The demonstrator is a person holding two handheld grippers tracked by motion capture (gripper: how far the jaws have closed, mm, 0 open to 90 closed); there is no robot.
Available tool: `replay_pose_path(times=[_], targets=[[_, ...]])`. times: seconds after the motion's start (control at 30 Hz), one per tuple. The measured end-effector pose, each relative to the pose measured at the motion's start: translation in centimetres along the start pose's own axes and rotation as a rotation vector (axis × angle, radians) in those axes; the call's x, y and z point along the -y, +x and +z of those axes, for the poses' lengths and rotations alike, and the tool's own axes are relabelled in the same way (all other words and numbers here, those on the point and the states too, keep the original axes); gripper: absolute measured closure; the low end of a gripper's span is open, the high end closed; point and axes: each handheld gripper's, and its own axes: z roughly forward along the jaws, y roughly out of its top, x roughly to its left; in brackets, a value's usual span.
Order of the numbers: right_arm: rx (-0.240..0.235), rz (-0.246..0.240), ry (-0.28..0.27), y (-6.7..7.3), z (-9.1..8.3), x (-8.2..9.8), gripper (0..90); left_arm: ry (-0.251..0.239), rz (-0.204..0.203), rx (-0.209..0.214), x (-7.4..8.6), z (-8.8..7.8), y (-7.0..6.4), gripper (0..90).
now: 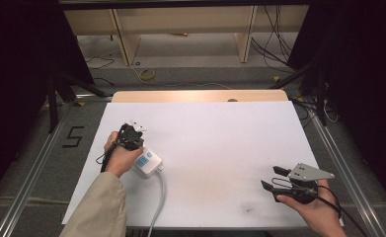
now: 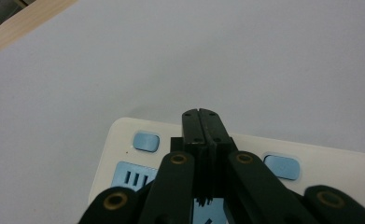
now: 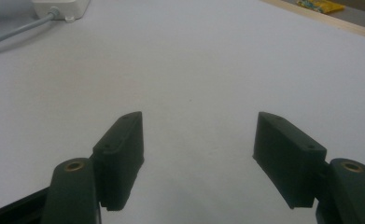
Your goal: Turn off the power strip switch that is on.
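White hard plastic, the power strip [image 1: 147, 163] sits at the frame's left-centre, probably rigid, light and slick; grasp its side edges. Left gripper [image 2: 202, 113] hovers clenched over it; right gripper [image 3: 199, 154] gapes empty.

light: even, overhead, white sheet [image 1: 220, 148] bright
surroundings: dark at both sides
shadows: soft, faint
focus: near jaws slightly soft in both gripper views

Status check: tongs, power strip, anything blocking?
Left tongs shut, tips over the power strip, nothing gripped. Right tongs open, empty, apart from it. Strip flat on the white sheet; nothing blocking.
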Motion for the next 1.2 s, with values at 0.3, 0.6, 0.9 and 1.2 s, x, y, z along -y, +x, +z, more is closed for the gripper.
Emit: replay_pose_path(times=[0.3, 0.6, 0.9, 1.2], targets=[[0.0, 0.0, 0.0, 0.0, 0.0, 0.0, 33.8, -0.021, -0.004, 0.004, 0.1, -0.6, 0.2, 90.0], [-0.002, -0.001, 0.001, 0.0, 0.0, 0.0, 33.8, -0.046, -0.017, 0.009, 0.1, -1.1, 0.5, 90.0], [-0.002, -0.002, 0.002, -0.1, 0.0, 0.0, 33.8, -0.09, -0.023, 0.025, -0.1, -2.0, 0.4, 90.0], [0.0, -0.003, 0.003, -0.1, 0.1, 0.0, 33.8, -0.155, -0.026, 0.05, -0.2, -3.2, -0.2, 90.0]])
